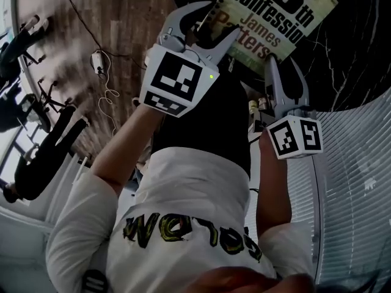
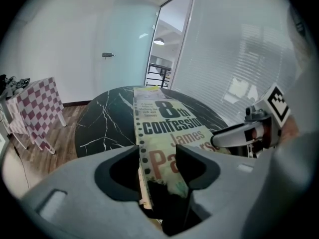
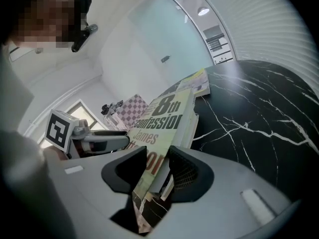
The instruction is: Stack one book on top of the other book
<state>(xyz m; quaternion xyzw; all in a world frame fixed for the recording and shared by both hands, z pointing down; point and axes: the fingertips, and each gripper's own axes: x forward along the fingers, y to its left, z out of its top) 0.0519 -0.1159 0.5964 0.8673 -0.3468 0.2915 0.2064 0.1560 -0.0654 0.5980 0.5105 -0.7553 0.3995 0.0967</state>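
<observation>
A paperback book (image 1: pixel 275 17) with a pale green cover printed "8th confession" is held over the round black marble table (image 1: pixel 360 41). My left gripper (image 1: pixel 211 26) is shut on its near left corner, and my right gripper (image 1: pixel 284 72) is shut on its near right edge. In the left gripper view the book (image 2: pixel 164 128) runs out from between the jaws of the left gripper (image 2: pixel 157 153). The right gripper view shows the book (image 3: pixel 164 118) pinched in the right gripper (image 3: pixel 157 163). The second book (image 3: pixel 199 83), yellowish, lies on the table just beyond the held one, mostly hidden.
Wooden floor (image 1: pixel 116 17) lies left of the table, with a white cable and plug (image 1: pixel 98 60) on it. A checkered cloth (image 2: pixel 37 103) hangs on a rack to the far left. White blinds (image 1: pixel 354 163) run along the right side.
</observation>
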